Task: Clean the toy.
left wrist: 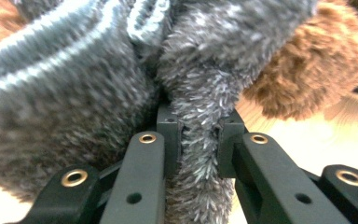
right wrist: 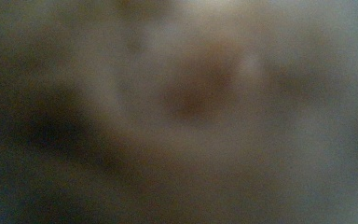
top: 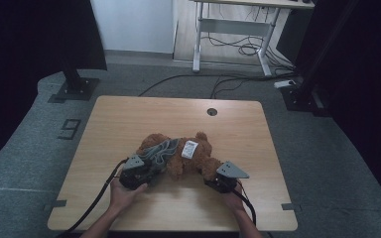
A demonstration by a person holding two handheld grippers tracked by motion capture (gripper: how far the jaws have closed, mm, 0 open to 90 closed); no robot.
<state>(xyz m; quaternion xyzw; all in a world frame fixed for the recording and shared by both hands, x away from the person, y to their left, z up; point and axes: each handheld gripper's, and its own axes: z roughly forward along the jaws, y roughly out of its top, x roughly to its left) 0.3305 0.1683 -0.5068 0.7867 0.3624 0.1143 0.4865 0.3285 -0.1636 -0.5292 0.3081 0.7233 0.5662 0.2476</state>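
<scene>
We clamp our left gripper (left wrist: 199, 135) on a fold of the grey striped garment (left wrist: 74, 84) worn by the brown teddy bear (top: 188, 156) – the bear lies just ahead, its leg against our right gripper (top: 217, 182), whose jaws we cannot make out.

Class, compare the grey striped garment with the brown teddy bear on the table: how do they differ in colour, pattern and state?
The grey striped garment is grey with pale stripes; the brown teddy bear is plain brown.
The garment has a fold pinched in the left tool; no such pinch shows on the bear, which lies on the table.
The bear carries a white tag; none shows on the garment.
Both look fuzzy.
</scene>
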